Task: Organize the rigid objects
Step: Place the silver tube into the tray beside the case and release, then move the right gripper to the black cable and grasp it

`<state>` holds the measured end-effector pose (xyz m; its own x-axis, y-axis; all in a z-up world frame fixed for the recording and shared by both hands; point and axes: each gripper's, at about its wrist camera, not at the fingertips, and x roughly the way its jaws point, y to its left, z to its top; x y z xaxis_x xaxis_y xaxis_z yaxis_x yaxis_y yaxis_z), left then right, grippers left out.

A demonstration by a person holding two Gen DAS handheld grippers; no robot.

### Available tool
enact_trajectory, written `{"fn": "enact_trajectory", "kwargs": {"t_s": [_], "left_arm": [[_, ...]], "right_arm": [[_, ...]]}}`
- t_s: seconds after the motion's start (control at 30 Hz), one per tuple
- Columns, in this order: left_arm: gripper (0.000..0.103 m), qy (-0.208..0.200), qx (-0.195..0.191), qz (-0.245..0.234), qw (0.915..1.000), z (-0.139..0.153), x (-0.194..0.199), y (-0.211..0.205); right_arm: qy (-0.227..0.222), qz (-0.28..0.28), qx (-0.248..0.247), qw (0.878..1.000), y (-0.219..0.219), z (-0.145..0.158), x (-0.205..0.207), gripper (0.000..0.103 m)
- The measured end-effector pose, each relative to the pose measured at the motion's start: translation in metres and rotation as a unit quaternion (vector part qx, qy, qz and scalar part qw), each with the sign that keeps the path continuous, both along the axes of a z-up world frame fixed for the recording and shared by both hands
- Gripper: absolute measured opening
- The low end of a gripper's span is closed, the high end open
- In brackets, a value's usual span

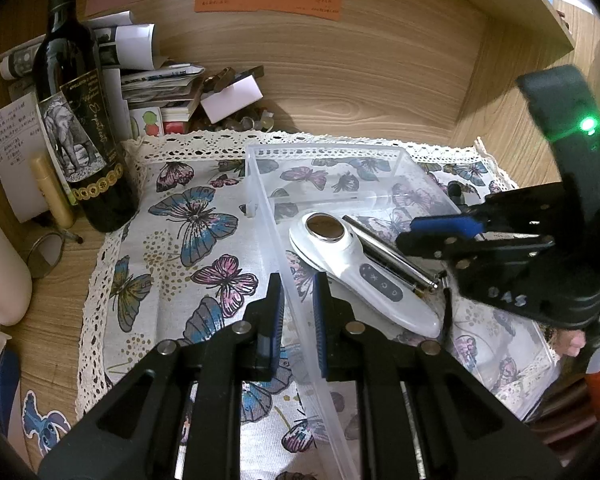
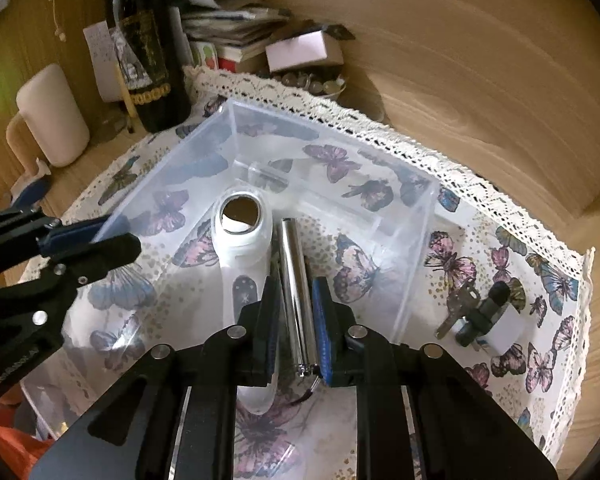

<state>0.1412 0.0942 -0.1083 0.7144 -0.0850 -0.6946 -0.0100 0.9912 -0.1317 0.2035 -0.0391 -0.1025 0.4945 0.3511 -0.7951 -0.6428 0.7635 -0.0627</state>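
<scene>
A clear plastic box (image 1: 328, 148) (image 2: 332, 140) stands on a butterfly cloth. Inside lie a white handheld device (image 1: 364, 268) (image 2: 240, 236) and a silver metal rod (image 1: 388, 252) (image 2: 294, 280). My left gripper (image 1: 298, 312) straddles the box's left wall (image 1: 284, 264), with one finger on each side and the jaws narrowly apart; it also shows in the right wrist view (image 2: 100, 236). My right gripper (image 2: 294, 328) is inside the box with its fingers close on both sides of the rod; it also shows in the left wrist view (image 1: 440, 236).
A dark wine bottle (image 1: 80, 120) (image 2: 148, 48), stacked papers and small boxes (image 1: 160, 84) stand at the back left. A cream cylinder (image 2: 52, 116) stands left. Keys with a black fob (image 2: 476, 312) lie on the cloth right of the box. Wooden walls enclose the space.
</scene>
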Motion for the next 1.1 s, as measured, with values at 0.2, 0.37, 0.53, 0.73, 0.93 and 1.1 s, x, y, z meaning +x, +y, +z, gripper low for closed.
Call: {"fn": "enact_trajectory", "kwargs": {"t_s": [0.2, 0.37, 0.53, 0.73, 0.93, 1.1], "left_arm": [[0.013, 0.0, 0.001, 0.0, 1.0, 0.0, 0.0, 0.0], [0.013, 0.0, 0.0, 0.0, 1.0, 0.0, -0.001, 0.0], [0.013, 0.0, 0.0, 0.0, 1.0, 0.0, 0.0, 0.0], [0.013, 0.0, 0.002, 0.0, 1.0, 0.0, 0.0, 0.001], [0.013, 0.001, 0.005, -0.001, 1.0, 0.0, -0.001, 0.001], [0.013, 0.001, 0.006, 0.0, 1.0, 0.0, -0.001, 0.001]], "right_arm": [[-0.036, -0.018, 0.035, 0.999, -0.021, 0.028, -0.008, 0.028], [-0.067, -0.048, 0.061, 0.995, -0.05, 0.05, -0.012, 0.038], [-0.067, -0.082, 0.065, 0.992, -0.077, 0.05, -0.009, 0.039], [-0.031, -0.119, 0.049, 0.991, -0.096, 0.018, 0.003, 0.039], [0.023, -0.122, 0.049, 0.991, -0.105, -0.021, 0.014, 0.039], [0.046, -0.119, 0.044, 0.991, -0.103, -0.042, 0.017, 0.039]]}}
